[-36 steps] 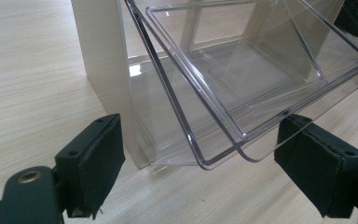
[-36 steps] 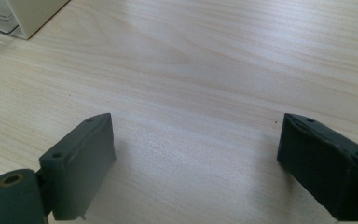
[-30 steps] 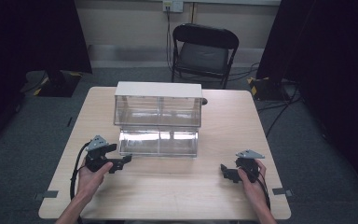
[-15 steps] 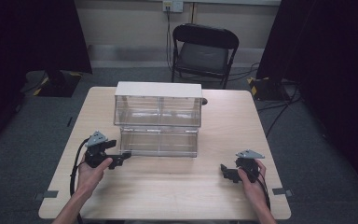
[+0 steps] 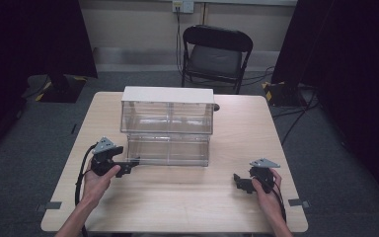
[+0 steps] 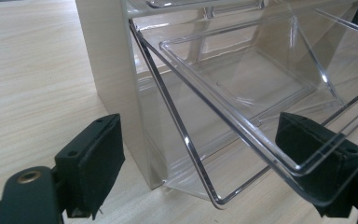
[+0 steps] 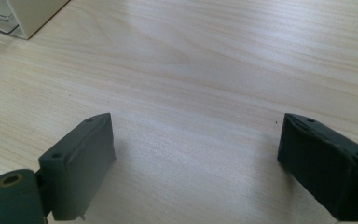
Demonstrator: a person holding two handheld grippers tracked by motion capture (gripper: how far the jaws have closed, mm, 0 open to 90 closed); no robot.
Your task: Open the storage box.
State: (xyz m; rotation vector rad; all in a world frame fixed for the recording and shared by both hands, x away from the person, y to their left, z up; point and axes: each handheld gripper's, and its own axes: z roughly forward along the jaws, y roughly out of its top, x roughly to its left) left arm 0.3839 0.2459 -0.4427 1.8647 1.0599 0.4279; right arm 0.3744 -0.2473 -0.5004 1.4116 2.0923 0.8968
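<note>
A clear plastic bin cabinet with a white top stands mid-table. Its lower clear bin is tilted out toward me. My left gripper sits at that bin's lower left corner. In the left gripper view the jaws are open, and the bin's front rim and corner run between them beside the cabinet's white side wall. My right gripper rests open near the table's front right. The right gripper view has bare wood between its pads.
The wooden table has free room in front of and beside the cabinet. The cabinet's corner appears at the top left of the right gripper view. A black folding chair stands behind the table.
My left gripper has moved forward, up to the lower bin's left corner. The tilted bin looks slightly less far out than a second ago. The right gripper has stayed put.
</note>
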